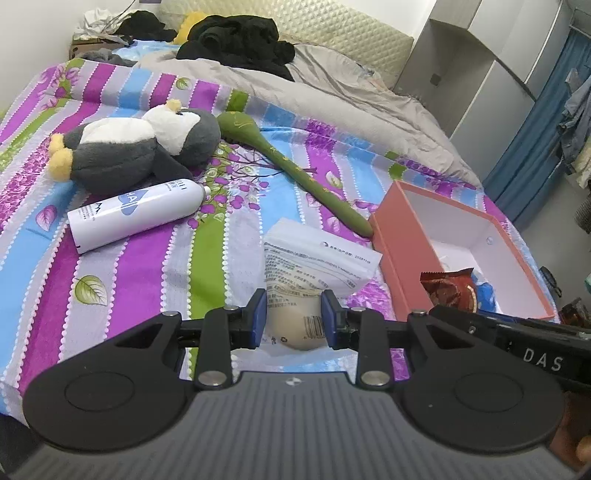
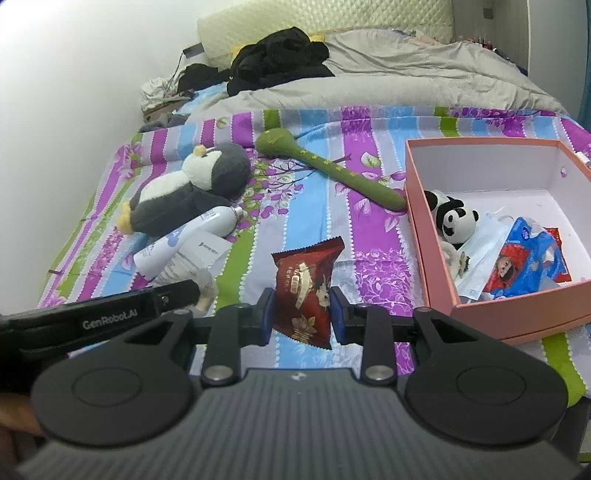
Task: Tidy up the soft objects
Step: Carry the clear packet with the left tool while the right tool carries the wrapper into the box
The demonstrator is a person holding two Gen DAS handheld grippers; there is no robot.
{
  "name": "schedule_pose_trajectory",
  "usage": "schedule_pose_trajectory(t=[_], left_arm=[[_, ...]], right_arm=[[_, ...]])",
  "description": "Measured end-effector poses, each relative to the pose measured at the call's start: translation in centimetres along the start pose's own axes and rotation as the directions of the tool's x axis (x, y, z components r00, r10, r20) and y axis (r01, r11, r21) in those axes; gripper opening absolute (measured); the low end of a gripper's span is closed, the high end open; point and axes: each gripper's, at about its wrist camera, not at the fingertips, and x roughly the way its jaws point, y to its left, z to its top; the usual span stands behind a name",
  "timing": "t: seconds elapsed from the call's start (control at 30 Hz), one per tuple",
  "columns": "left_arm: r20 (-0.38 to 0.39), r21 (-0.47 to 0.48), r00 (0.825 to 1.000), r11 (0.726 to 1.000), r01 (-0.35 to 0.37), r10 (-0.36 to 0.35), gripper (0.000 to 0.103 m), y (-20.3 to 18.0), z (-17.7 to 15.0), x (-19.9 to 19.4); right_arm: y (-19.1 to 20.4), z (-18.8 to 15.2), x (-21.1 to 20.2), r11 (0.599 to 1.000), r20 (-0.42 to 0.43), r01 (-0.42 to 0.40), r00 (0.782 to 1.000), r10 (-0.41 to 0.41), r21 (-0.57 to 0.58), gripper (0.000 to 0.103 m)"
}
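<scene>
We've got the red snack packet [image 2: 306, 291] clamped upright in our right tongs [image 2: 302, 314], just left of the pink box [image 2: 428, 236]; left tongs [image 1: 293, 319] pinch the white pouch [image 1: 314, 266], farther left of that box.

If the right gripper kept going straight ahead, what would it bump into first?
Probably the striped bedspread, bare ahead of the right gripper and its red snack packet. Further on lies the green stick toy; depth is unclear.

Both wrist views low over bed [image 1: 155, 258], facing headboard [image 2: 332, 18].
</scene>
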Motion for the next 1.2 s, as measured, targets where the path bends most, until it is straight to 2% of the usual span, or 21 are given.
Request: schedule_pose_trajectory(t=[0.27, 0.67, 0.93, 1.2], left_arm=[[0.013, 0.043, 0.999, 0.998, 0.049, -0.05, 0.036, -2.5, -0.2, -1.7], [-0.029, 0.137, 0.98, 0.97, 0.2, -0.197, 0.036, -9.2, -0.5, -0.8], [-0.087, 0.188, 0.959, 0.941, 0.281, -0.269, 0.036, -13.5, 0.2, 1.6], [-0.133, 0.224, 0.95, 0.925, 0.307, -0.283, 0.037, -16.9, 2.8, 6.3]], right_arm=[[-0.9, -0.6, -2.5, 0.999, 0.037, 0.027, 0.999, -0.027, 0.018, 0.034], [-5.6, -1.8, -6.2, 0.984, 0.08, 0.13, 0.987, -0.14, 0.125, 0.034], [-9.0, -1.8, -6.8, 0.959, 0.076, 0.193, 0.974, -0.213, 0.207, 0.034], [-13.1, -0.1, -5.1, 0.941, 0.052, 0.222, 0.969, -0.243, 0.256, 0.034]])
